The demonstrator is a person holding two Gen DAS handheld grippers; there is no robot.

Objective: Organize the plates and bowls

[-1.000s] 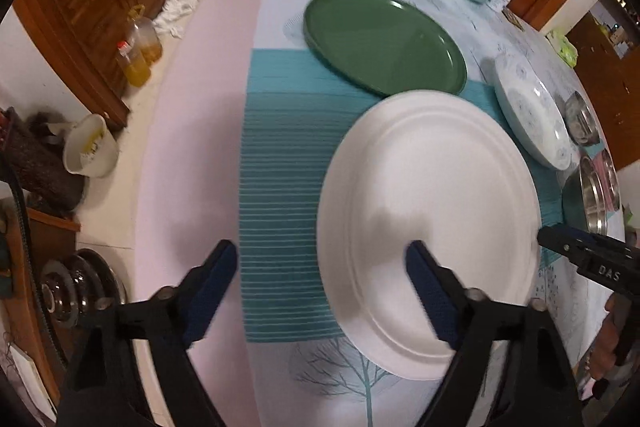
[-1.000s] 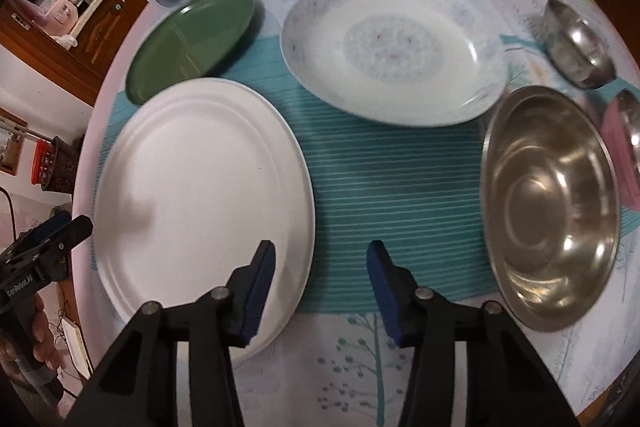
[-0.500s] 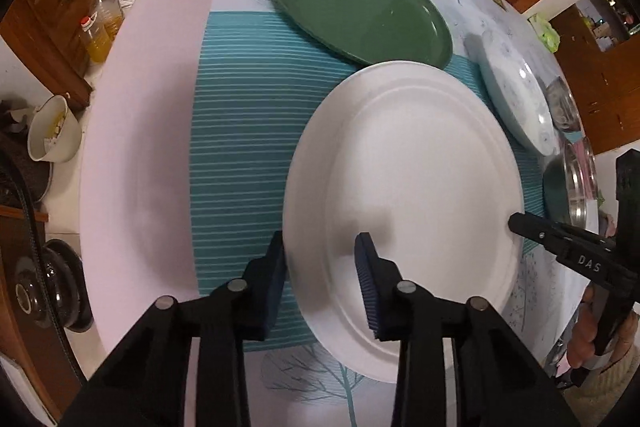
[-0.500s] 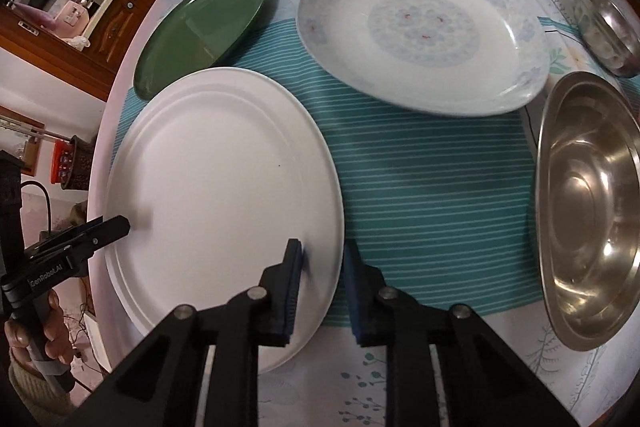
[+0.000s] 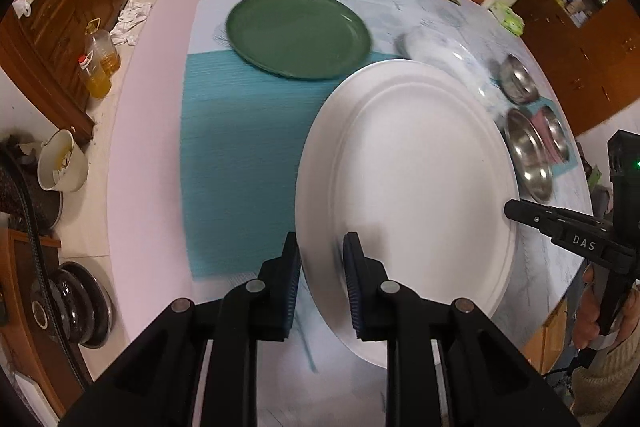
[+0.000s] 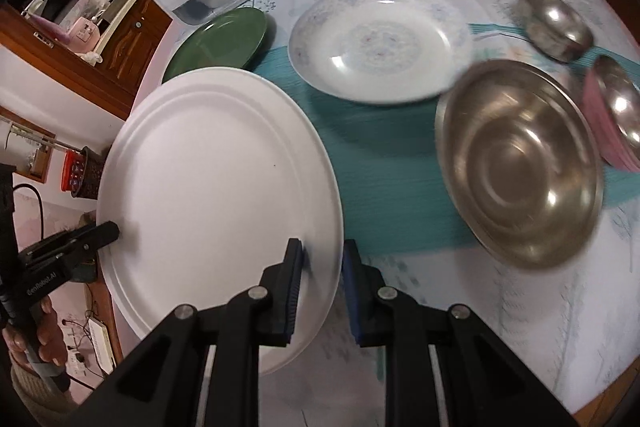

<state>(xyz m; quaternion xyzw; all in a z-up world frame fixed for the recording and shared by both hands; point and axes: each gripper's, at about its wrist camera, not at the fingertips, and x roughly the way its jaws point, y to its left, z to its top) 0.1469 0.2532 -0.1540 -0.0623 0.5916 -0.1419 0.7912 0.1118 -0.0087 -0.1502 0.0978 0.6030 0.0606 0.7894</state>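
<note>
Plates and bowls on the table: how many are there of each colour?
White plate: 1
Green plate: 1
Flowery pale plate: 1
Shiny metal bowls: 3, big, small, one in the pink bowl
Pink bowl: 1
Total: 7

Warm indoor light, moderately bright. Glare spots inside steel bowl (image 6: 516,171). Motion blur smears teal mat (image 5: 240,147) and worktop (image 6: 540,307) print. Strong fisheye bending, dark corners.
</note>
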